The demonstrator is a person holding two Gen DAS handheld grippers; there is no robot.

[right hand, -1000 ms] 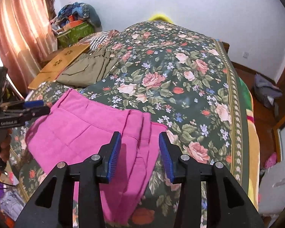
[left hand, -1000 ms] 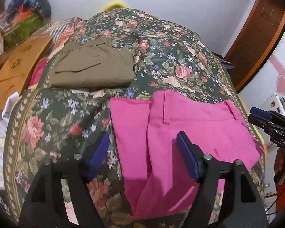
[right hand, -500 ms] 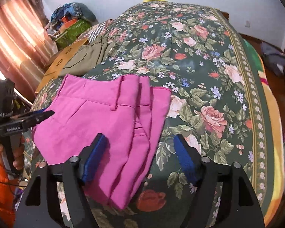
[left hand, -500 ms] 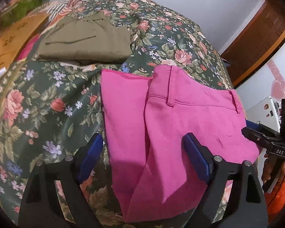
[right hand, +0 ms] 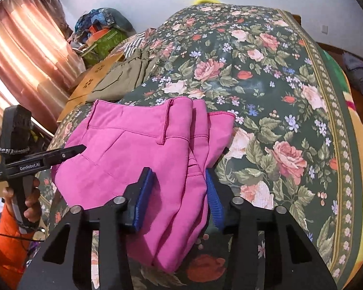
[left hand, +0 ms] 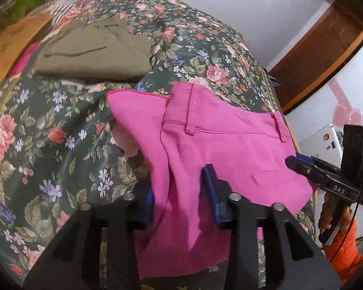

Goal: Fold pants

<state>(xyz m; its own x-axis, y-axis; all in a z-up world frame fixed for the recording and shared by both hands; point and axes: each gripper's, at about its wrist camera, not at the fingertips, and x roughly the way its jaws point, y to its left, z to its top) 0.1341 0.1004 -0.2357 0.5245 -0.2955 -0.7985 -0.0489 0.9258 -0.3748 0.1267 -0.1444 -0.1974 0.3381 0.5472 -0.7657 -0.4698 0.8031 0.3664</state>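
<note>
Two garments lie on the dark green floral bedspread (right hand: 266,77): bright pink fabric pants (left hand: 220,145), partly folded at the near edge, and folded olive-green trousers (left hand: 94,50) farther back. No container shows clearly. Left gripper (left hand: 179,195): jaws closing, a raised fold of pink fabric between the blue pads. Right gripper (right hand: 181,193): jaws closing on the bunched layered edge of the same pants.
</note>
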